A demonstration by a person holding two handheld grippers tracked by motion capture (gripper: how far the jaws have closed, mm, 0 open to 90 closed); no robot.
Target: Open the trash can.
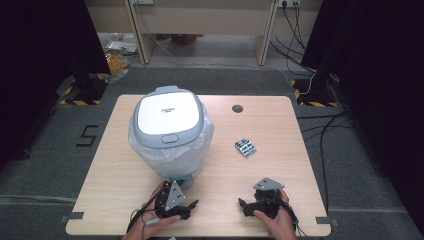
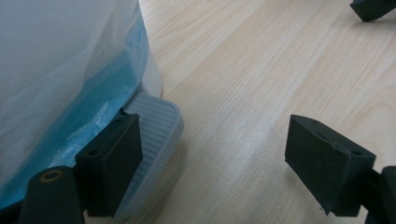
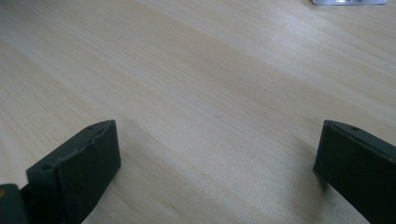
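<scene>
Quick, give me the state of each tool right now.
Left tool: open, holding nothing; one jaw sits over the grey foot pedal of the bagged pedal bin.
Right tool: open, empty, above the bare table.

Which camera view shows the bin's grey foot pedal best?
The left gripper view: the pedal is close, ribbed, beside one jaw. The high view shows it small at the bin's base; the right gripper view shows bare table.

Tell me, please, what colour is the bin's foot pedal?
The foot pedal is grey with fine ridges, clearest in the left gripper view.
</scene>
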